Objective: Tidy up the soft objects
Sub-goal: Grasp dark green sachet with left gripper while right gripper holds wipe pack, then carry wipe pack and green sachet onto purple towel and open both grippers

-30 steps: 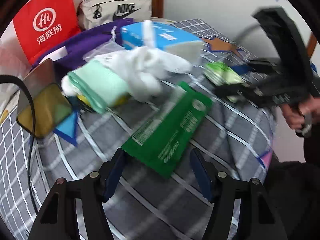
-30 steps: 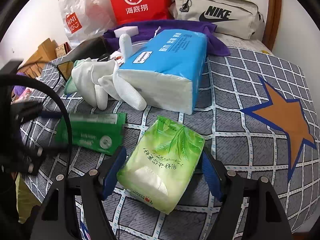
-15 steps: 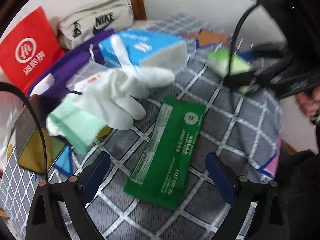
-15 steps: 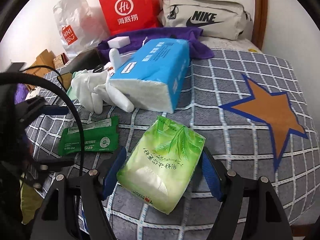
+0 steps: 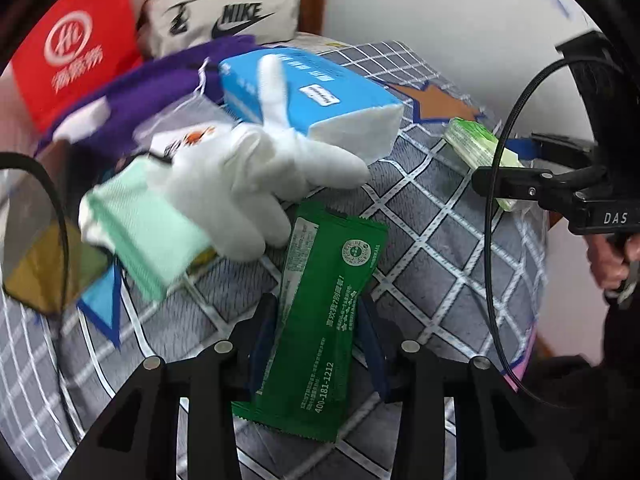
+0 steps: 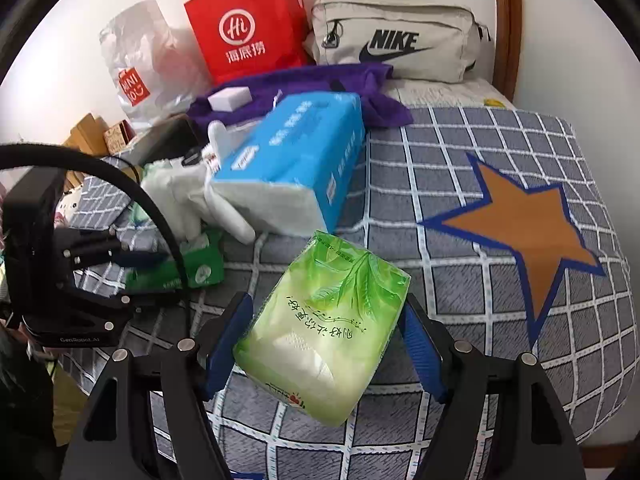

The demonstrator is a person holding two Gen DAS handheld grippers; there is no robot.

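My left gripper (image 5: 316,336) is shut on a flat dark green packet (image 5: 324,320) that lies on the checked bedspread (image 5: 440,264). My right gripper (image 6: 324,344) is shut on a light green tissue pack (image 6: 324,320); that pack also shows in the left wrist view (image 5: 480,152). A white glove (image 5: 248,184) with a mint cuff lies beyond the green packet, against a blue tissue pack (image 5: 312,100). In the right wrist view the blue tissue pack (image 6: 296,160) and the glove (image 6: 184,196) lie ahead to the left, with the green packet (image 6: 188,268) by the left gripper.
A purple cloth (image 6: 304,88) with a white sponge (image 6: 230,100), a red paper bag (image 6: 248,24), a Nike pouch (image 6: 396,36) and a clear plastic bag (image 6: 140,68) stand at the back. A dark tablet (image 5: 44,264) lies left. An orange star (image 6: 524,220) marks the bedspread.
My left gripper has moved forward onto the dark green packet and its fingers have closed on it. The right gripper still holds the light green pack.
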